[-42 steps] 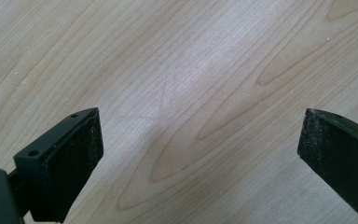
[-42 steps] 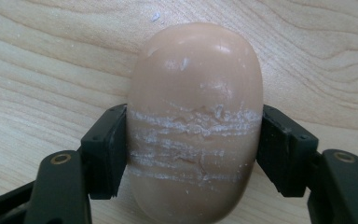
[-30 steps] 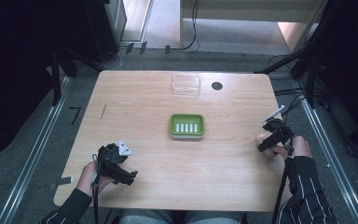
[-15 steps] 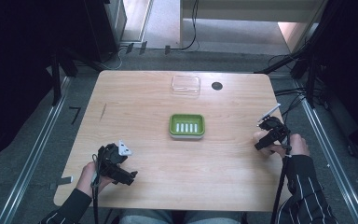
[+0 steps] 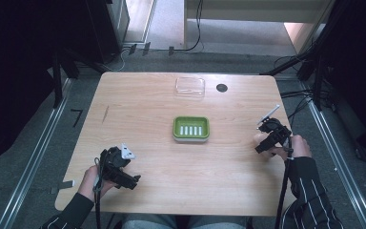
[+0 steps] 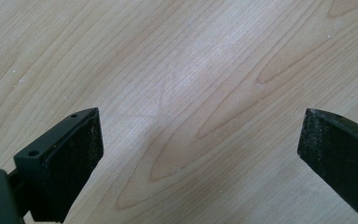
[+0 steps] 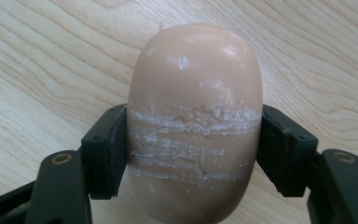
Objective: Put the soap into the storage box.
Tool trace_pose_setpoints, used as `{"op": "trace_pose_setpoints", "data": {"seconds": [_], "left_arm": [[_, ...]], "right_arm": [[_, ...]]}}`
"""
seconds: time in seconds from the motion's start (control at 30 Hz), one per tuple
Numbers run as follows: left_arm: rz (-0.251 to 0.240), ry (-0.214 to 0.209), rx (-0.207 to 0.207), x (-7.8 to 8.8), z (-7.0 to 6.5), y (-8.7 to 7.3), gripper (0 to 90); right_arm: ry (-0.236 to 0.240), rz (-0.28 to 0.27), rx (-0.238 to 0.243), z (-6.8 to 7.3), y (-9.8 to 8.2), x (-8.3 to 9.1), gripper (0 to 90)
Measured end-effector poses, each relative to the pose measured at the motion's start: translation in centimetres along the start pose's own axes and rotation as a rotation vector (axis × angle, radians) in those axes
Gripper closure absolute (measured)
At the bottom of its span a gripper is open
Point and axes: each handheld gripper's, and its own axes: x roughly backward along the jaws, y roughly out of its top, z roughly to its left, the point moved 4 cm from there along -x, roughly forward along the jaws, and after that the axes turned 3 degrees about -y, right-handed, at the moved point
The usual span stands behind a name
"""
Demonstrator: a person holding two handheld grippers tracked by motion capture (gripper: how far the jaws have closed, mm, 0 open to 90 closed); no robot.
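A peach-coloured oval bar of soap point(image 7: 193, 126), scored with white scratch lines, sits between the pads of my right gripper point(image 7: 191, 149), which is shut on its sides just above the wood. From above, that gripper point(image 5: 267, 140) hovers at the table's right side, to the right of a green soap dish point(image 5: 191, 129) with white ridges in the middle of the table. My left gripper point(image 5: 124, 179) rests near the front left corner. Its jaws point(image 6: 200, 149) stand wide apart over bare wood with nothing between them.
A clear plastic lid point(image 5: 190, 87) lies at the back of the wooden table point(image 5: 147, 105), with a small black disc point(image 5: 222, 88) beside it. Metal rails and cables run along the floor on both sides. Dark stands crowd the far corners.
My right gripper has lifted a little and shifted toward the table's middle with the soap held. The left gripper has stayed put.
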Motion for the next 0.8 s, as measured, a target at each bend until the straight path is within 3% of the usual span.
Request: {"op": "trace_pose_setpoints", "data": {"seconds": [0.3,0.8], "left_arm": [[-0.002,0.001,-0.001,0.0,0.0,0.0,0.6],[0.002,-0.002,0.001,-0.1,0.0,0.0,0.6]], "right_arm": [[0.004,-0.007,0.022,0.8,0.8,0.3,33.1],[0.022,-0.044,0.115,3.0,3.0,1.3,33.1]]}}
